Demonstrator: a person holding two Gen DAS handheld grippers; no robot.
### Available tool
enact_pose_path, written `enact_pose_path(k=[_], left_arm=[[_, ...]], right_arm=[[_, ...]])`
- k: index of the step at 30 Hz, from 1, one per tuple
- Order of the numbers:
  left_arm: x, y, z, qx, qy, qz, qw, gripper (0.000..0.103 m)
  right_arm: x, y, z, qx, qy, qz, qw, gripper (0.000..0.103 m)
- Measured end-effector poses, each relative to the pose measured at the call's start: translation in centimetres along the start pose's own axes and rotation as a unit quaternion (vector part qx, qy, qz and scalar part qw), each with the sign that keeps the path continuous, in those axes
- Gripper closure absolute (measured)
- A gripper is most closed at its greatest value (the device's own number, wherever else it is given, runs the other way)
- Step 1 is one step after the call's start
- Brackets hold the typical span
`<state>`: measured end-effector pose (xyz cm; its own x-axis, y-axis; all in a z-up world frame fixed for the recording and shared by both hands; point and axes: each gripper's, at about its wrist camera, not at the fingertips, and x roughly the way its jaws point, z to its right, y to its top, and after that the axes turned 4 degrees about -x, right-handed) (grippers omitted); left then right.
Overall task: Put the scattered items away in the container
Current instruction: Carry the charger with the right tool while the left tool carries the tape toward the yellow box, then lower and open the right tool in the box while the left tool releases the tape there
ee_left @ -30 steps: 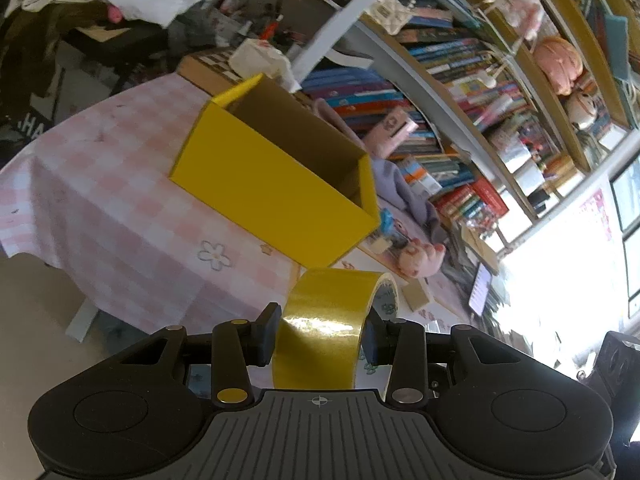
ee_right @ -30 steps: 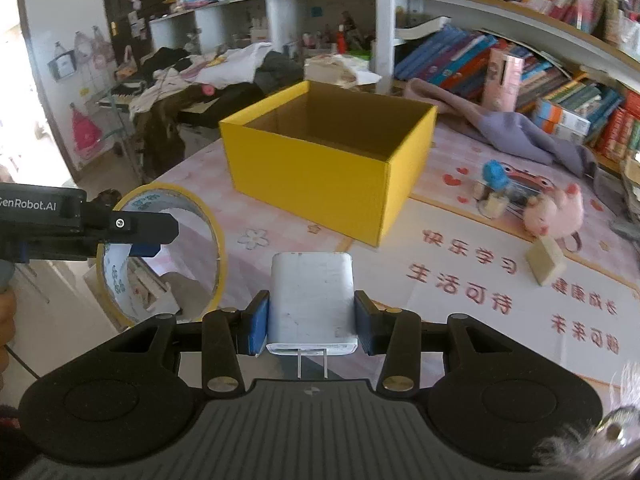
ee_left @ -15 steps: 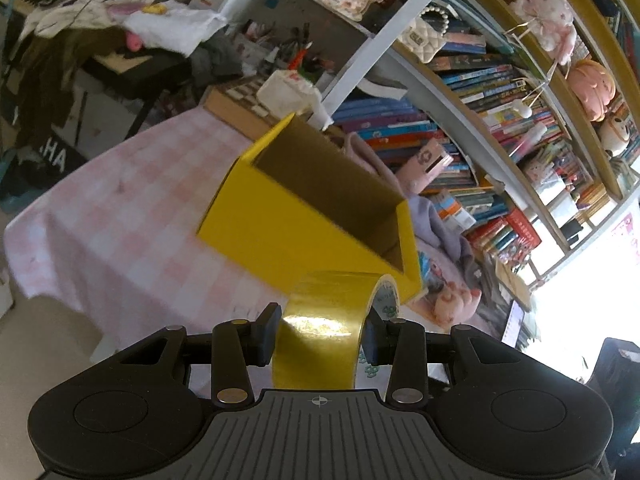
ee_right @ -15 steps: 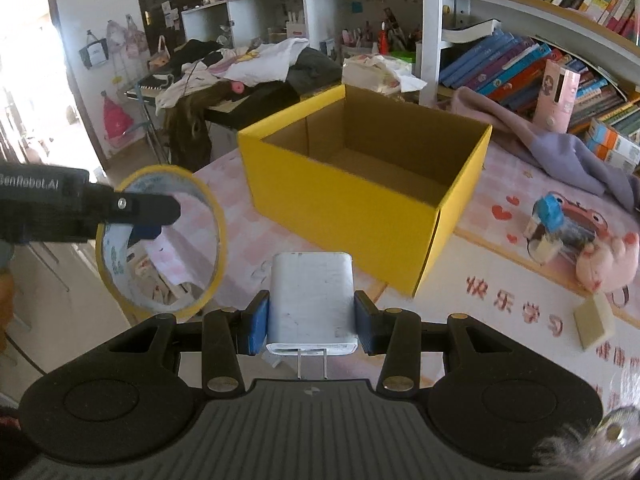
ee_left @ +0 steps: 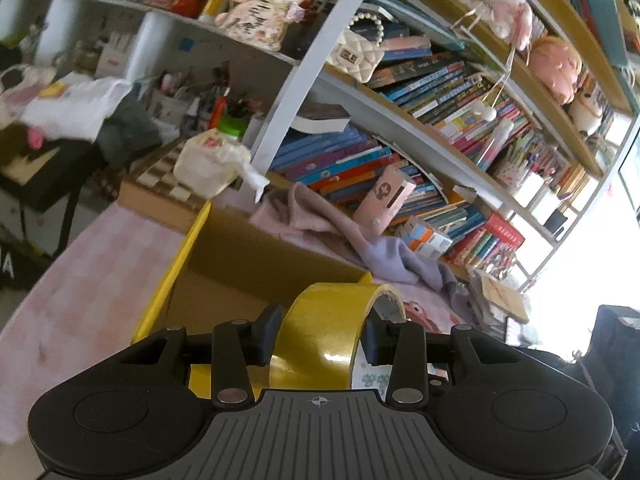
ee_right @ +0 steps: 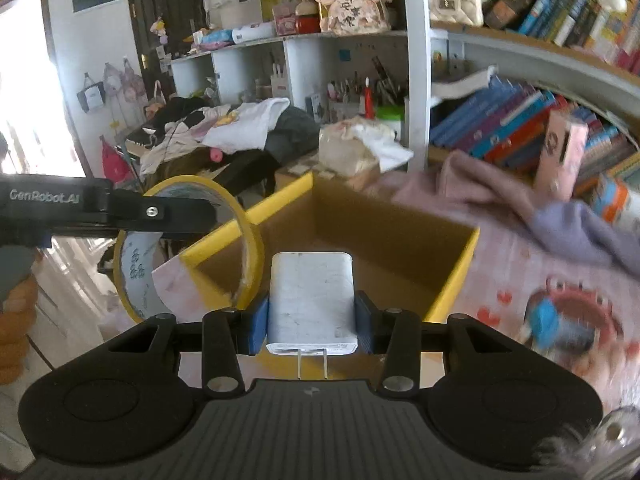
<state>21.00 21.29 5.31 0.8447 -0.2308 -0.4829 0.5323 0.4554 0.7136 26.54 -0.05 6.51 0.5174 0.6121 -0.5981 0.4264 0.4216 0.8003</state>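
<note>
My left gripper (ee_left: 320, 332) is shut on a yellow tape roll (ee_left: 320, 340), held upright at the near edge of the open yellow cardboard box (ee_left: 176, 268). The same tape roll (ee_right: 136, 276) and the left gripper's finger (ee_right: 160, 214) show in the right wrist view, at the box's left corner. My right gripper (ee_right: 312, 320) is shut on a white plug charger (ee_right: 310, 300), prongs toward the camera, over the near wall of the yellow box (ee_right: 456, 280). The box's brown inside looks bare.
The box stands on a pink checked tablecloth (ee_left: 80, 288). A lilac cloth (ee_right: 560, 224) lies behind it, a pink toy mat with a blue figure (ee_right: 560, 320) to its right. Bookshelves (ee_left: 440, 120) rise close behind. A tissue pack (ee_left: 208, 160) sits on a chessboard box.
Both grippers have moved forward and up to the box with their loads still held; the box now fills the lower middle of both views, its opening right ahead.
</note>
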Motion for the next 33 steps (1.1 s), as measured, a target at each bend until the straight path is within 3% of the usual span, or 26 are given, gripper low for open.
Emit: enact_pose_path(k=[3,8,12,16,20,25,30,32,33], left_arm=[[3.5,1.7,-0.2,0.024,0.019,-0.021,0.9993,0.064],[10.1,3.1,-0.8,0.072,0.057,-0.073,0.9931,0.064],[14.4,3.2,-0.4,0.128,0.084,-0.116,0.9813,0.064],[17.4,2.8,0.6,0.185,0.106,-0.150,0.9654,0.064],[19.7,2.4,0.4,0.198,0.115,-0.188,0.9552,0.064],[20.9,1.9,-0.1,0.206,0.131,-0.216,0.9455,0.064],[21.0,1.9,0.0,0.210,0.133,-0.221,0.9431,0.063],[20.9,2.0,-0.1,0.207,0.134,-0.215,0.9449,0.060],[20.7,2.1,-0.1,0.204,0.130,-0.210,0.9474,0.056]], right_arm=[[2.9,1.3,1.2,-0.029,-0.012,-0.010,0.999,0.062],[9.3,2.0,3.5,-0.070,-0.025,-0.061,0.995,0.062],[13.9,2.4,5.4,-0.091,-0.022,-0.116,0.989,0.062],[17.1,2.8,5.8,-0.163,-0.034,-0.158,0.973,0.062],[19.5,2.7,5.7,-0.234,-0.030,-0.199,0.951,0.062],[21.0,2.4,5.6,-0.262,-0.008,-0.231,0.937,0.062],[21.8,2.0,4.8,-0.290,-0.015,-0.242,0.926,0.062],[21.7,2.0,5.0,-0.287,-0.019,-0.241,0.927,0.062],[21.5,2.1,5.1,-0.281,-0.021,-0.235,0.930,0.056]])
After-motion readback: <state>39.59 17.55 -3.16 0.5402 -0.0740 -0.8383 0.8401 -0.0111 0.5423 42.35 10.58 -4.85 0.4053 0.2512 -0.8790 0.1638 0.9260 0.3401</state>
